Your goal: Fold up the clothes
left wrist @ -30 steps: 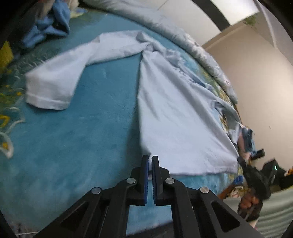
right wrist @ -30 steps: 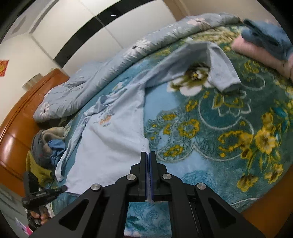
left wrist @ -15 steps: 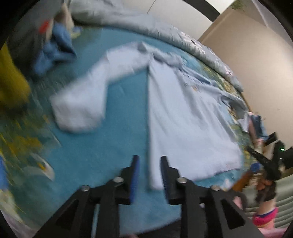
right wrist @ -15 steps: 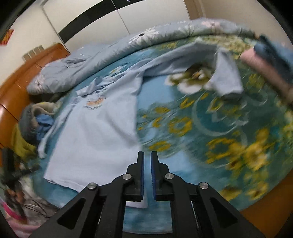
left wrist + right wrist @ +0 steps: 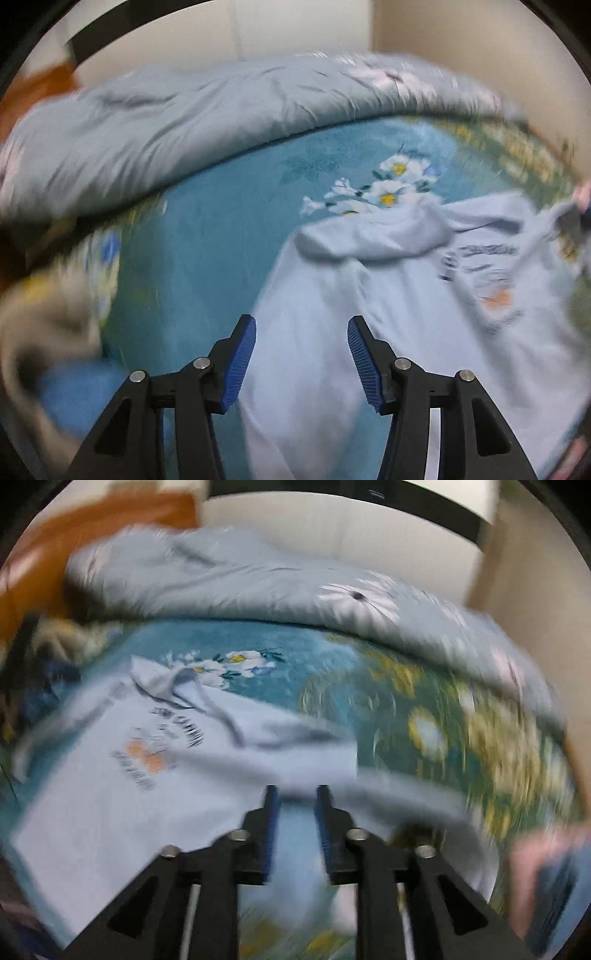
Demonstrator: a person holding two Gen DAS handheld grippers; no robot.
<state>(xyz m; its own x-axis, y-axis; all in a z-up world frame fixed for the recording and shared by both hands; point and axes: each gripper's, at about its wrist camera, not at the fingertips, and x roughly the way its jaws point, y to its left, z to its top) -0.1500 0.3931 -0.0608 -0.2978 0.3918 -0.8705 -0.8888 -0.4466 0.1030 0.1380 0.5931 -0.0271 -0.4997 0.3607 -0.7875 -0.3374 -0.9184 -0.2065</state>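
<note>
A pale blue long-sleeved shirt (image 5: 399,314) with a dark print and an orange patch lies spread on the teal floral blanket (image 5: 207,236). My left gripper (image 5: 301,332) is wide open just above the shirt's left side, near the shoulder and collar. In the right wrist view the same shirt (image 5: 122,797) lies to the left, one sleeve (image 5: 303,753) running across just ahead of the fingers. My right gripper (image 5: 297,797) is open with a smaller gap, over that sleeve and touching nothing. Both views are blurred.
A rumpled grey-blue duvet (image 5: 177,122) lies along the far side of the bed, also in the right wrist view (image 5: 258,587). Blurred beige and blue clothes (image 5: 48,354) lie at left. Pink and blue folded items (image 5: 543,878) sit at lower right. A wooden headboard (image 5: 92,524) stands behind.
Both grippers have opened from shut. Both have swung from the shirt's hem up toward its shoulders and sleeves, fast enough to blur the views.
</note>
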